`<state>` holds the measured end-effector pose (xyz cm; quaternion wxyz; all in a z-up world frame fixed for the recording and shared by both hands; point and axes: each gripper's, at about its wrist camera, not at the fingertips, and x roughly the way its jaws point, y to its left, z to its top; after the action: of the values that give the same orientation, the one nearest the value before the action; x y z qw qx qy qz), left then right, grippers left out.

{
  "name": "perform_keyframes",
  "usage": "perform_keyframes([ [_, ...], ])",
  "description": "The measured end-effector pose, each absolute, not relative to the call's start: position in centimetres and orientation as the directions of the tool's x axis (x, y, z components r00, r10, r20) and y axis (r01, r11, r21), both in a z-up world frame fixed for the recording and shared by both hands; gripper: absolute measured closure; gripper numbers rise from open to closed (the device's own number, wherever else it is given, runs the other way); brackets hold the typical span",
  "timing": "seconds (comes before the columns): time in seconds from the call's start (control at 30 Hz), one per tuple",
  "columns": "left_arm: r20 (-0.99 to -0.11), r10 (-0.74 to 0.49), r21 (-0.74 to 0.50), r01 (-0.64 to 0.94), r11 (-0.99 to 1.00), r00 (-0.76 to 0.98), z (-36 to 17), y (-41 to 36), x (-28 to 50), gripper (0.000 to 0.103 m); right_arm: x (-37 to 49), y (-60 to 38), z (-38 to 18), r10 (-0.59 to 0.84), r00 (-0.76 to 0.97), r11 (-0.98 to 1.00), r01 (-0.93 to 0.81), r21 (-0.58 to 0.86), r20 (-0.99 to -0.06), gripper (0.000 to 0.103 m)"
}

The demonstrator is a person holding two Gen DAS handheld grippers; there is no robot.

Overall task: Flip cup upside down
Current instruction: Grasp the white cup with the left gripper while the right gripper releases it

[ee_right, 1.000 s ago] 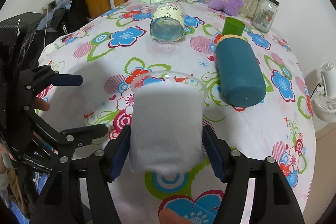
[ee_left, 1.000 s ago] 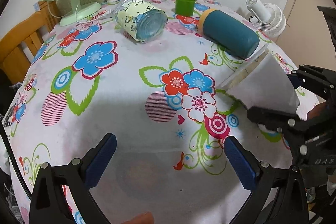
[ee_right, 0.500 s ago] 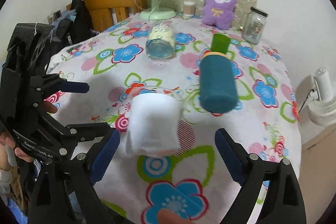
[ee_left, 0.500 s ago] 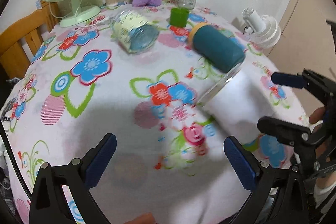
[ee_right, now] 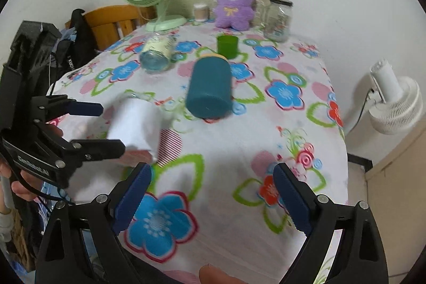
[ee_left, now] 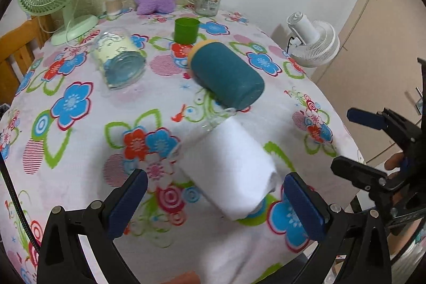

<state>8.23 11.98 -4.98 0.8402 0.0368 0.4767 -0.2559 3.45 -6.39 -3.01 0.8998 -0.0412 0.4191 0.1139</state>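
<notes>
Lying beside the teal bottle (ee_left: 227,75), the white cup (ee_left: 231,172) sits between wide-open left gripper (ee_left: 215,204) tongs; right gripper (ee_right: 213,200) also wide.

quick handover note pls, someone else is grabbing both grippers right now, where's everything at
Left gripper: open, empty, close in front of the white-sleeved cup.
Right gripper: open, empty, off to the cup's right.
The cup lies on its side on the floral tablecloth, clear rim toward the teal bottle, held by neither gripper.
Done: nothing final; the cup is not upside down.
Left: grasp the cup and stand it rim-down.
</notes>
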Motion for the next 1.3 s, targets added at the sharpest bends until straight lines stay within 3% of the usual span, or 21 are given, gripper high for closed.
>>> perform_keyframes([
  [0.43, -0.859, -0.382, -0.295, 0.279, 0.914, 0.341, -7.3, 9.7, 9.5, 0.0, 4.1, -10.6, -6.3, 0.216, 0.587, 0.975, -0.168, 0.143, -0.781, 0.009],
  [1.0, -0.922, -0.315, -0.289, 0.14, 0.947, 0.226, -9.0, 8.6, 11.0, 0.0, 4.4, -11.5, -7.2, 0.262, 0.582, 0.965, -0.168, 0.202, -0.77, 0.009],
  [1.13, -0.925, -0.317, -0.298, 0.12, 0.947, 0.211, -8.9, 9.0, 10.9, 0.006, 4.8, -11.9, -7.3, 0.261, 0.583, 0.965, -0.145, 0.218, -0.769, 0.009],
  [1.3, -0.935, -0.292, -0.275, 0.111, 0.955, 0.2, -8.6, 9.3, 10.9, 0.019, 5.1, -11.8, -7.5, 0.287, 0.578, 0.958, -0.152, 0.245, -0.764, 0.009],
])
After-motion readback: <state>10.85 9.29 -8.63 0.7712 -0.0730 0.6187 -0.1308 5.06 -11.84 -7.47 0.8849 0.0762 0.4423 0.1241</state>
